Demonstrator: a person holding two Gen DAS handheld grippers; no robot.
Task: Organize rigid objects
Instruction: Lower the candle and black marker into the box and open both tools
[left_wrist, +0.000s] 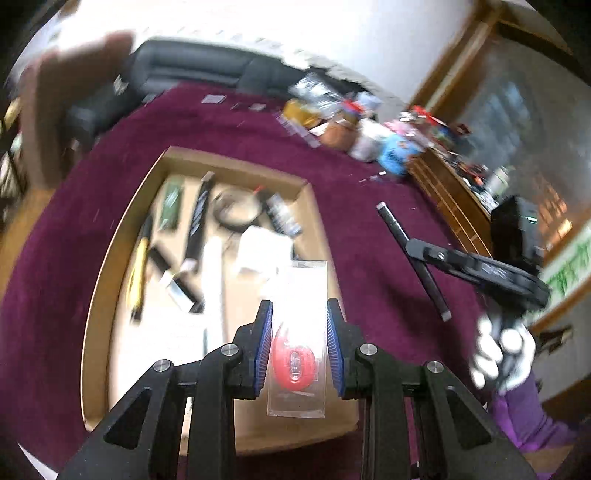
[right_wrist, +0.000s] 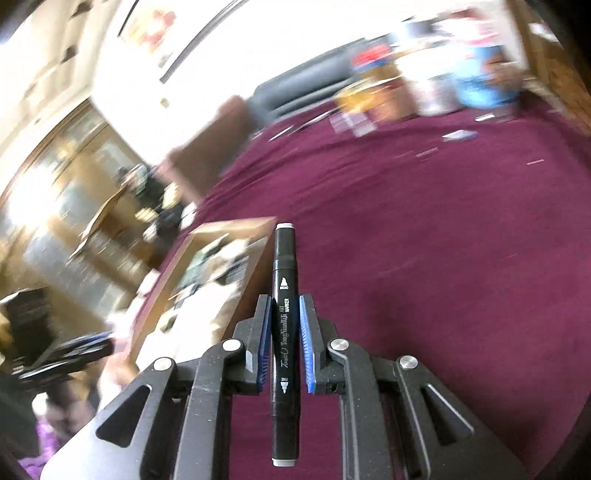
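Blue-padded left tongs clamp one clear packet holding a red item, above the cardboard box of jumbled stationery. Right tongs grip one black marker over the maroon-covered desk.

Box contents: motion-smeared, items not identifiable; near corner hidden behind left gripper.
Clutter along cloth's far edge: blurred, labels unreadable.
Clear case: print on red insert too small to read.
Marker: midsection covered by pads.
Room at left of right wrist view: streaked, indistinct.
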